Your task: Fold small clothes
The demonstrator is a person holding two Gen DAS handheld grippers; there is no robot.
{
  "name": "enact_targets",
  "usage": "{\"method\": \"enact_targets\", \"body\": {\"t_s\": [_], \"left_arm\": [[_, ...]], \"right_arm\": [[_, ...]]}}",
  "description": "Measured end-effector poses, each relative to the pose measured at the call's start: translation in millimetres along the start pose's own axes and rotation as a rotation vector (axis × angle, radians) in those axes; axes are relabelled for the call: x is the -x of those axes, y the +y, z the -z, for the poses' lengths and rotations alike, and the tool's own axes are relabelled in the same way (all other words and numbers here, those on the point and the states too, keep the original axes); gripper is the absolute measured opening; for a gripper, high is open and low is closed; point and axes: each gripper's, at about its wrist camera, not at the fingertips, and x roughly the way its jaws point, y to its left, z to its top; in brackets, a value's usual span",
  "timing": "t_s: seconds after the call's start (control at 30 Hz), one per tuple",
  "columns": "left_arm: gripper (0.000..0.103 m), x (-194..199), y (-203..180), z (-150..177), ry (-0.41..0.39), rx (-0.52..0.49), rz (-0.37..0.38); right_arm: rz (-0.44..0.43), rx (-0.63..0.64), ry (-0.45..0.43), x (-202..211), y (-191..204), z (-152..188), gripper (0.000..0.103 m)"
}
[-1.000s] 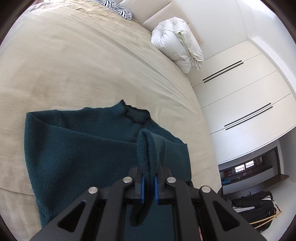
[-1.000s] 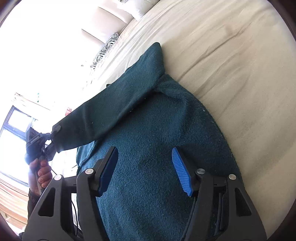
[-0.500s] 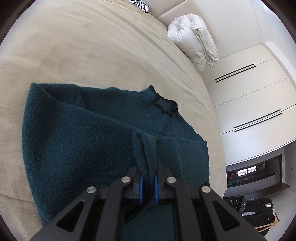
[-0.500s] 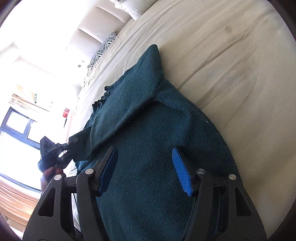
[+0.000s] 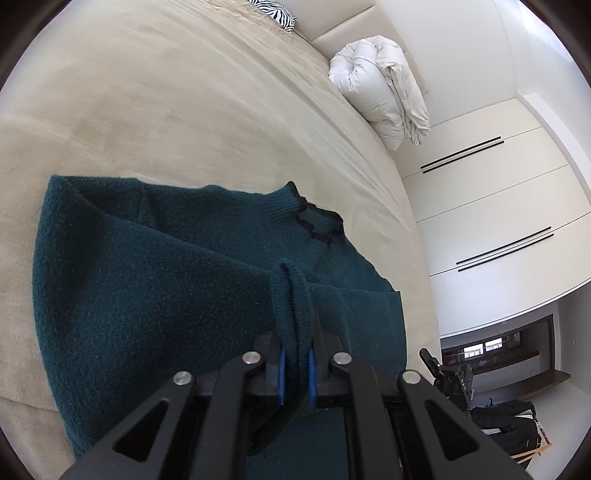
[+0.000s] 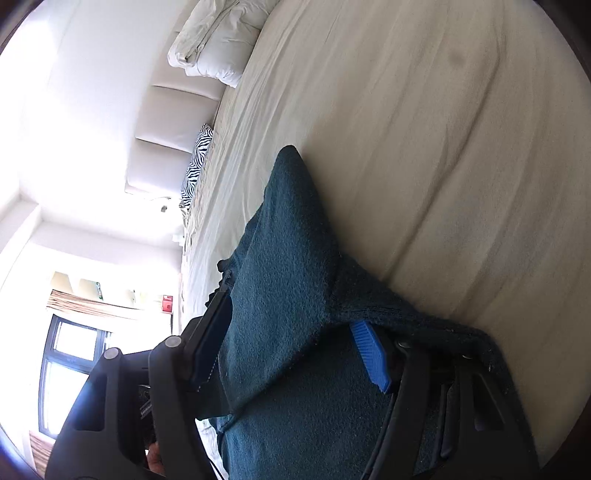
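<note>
A dark teal knitted sweater (image 5: 155,288) is lying spread on the near part of a bed (image 5: 166,110) covered in a beige sheet, its black-trimmed collar (image 5: 317,225) pointing toward the far right. The left hand-held gripper (image 5: 294,373) is clenching the ribbed cuff (image 5: 290,295) of one sleeve between its blue pads, the cuff standing up in a loop just above the sweater's body. The right hand-held gripper (image 6: 291,354) is hanging released over the sweater, jaws apart with a folded sleeve lying between them and the pads not pressing on it. No brand or label is readable on the knit; small white lettering on the gripper body in the right wrist view is too blurred to read. At the far end of the bed are sitting a rolled white duvet (image 5: 380,85) and a zebra-print pillow (image 5: 275,11).
</note>
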Motion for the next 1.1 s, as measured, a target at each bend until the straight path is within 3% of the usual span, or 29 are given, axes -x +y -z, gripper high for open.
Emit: {"method": "enact_targets", "body": {"t_s": [0.2,0.4,0.53,0.67,0.87,1.1], "left_arm": [[0.008,-9.5,-3.3,-0.4,0.012,-0.008,0.000],[0.008,-12.6,16.5,-3.2,0.011,0.036,-0.017],[0.008,-11.9,25.6,-3.2,0.010,0.044,-0.025],[0.008,-13.6,28.3,-3.6,0.001,0.053,-0.022],[0.009,-16.9,28.7,-2.7,0.006,0.055,-0.035],[0.009,-17.0,31.2,-3.5,0.003,0.047,-0.036]], "right_arm": [[-0.024,-0.025,-0.048,5.3,-5.4,-11.3,0.063],[-0.041,-0.012,-0.013,7.1,-7.0,-0.8,0.064],[-0.128,-0.058,-0.004,35.1,-18.0,6.4,0.064],[-0.121,-0.111,-0.078,68.4,-31.1,-0.2,0.067],[-0.098,-0.062,-0.095,80.0,-21.5,-10.1,0.067],[-0.107,0.079,-0.010,50.5,24.0,-41.3,0.067]]}}
